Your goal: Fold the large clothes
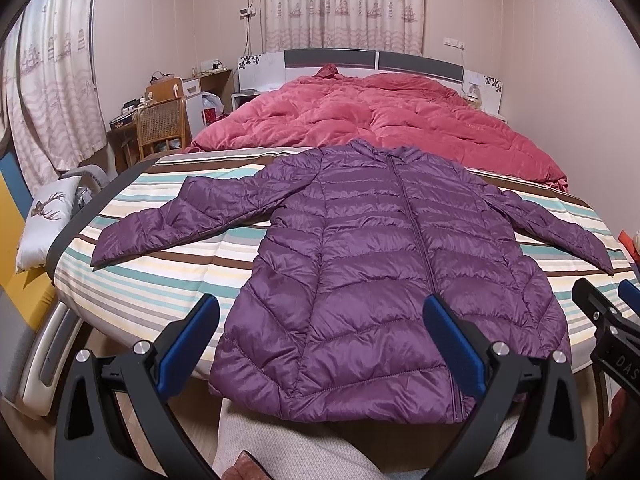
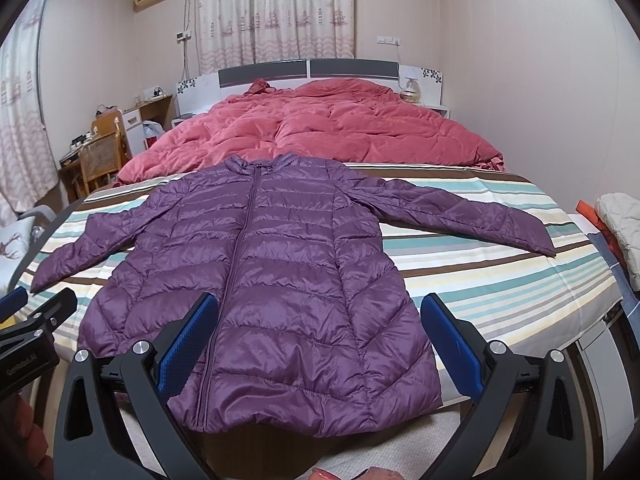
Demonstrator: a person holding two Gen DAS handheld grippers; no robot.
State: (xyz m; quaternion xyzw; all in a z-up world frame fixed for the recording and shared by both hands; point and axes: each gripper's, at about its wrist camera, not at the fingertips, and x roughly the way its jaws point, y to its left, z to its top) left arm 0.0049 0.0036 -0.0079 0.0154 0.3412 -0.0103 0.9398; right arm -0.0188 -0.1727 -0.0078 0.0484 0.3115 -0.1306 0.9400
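Note:
A purple quilted puffer jacket (image 1: 384, 264) (image 2: 276, 280) lies flat and zipped on the striped bed sheet (image 1: 160, 276) (image 2: 500, 276), collar far, hem hanging a little over the near bed edge. Both sleeves are spread out sideways. My left gripper (image 1: 320, 320) hovers open above the hem, its blue pads wide apart with nothing between them. Over the jacket's lower right part my right gripper (image 2: 320, 320) is also open and holds nothing. The right gripper's tip (image 1: 600, 312) shows at the edge of the left wrist view, and the left gripper's tip (image 2: 36, 308) shows in the right wrist view.
A red duvet (image 1: 384, 120) (image 2: 320, 128) is bunched over the far half of the bed by the headboard. A wicker chair (image 1: 160, 128) and desk stand at the far left. A white cushion (image 1: 44, 224) lies left of the bed. Clothes (image 2: 616, 232) are piled at the right.

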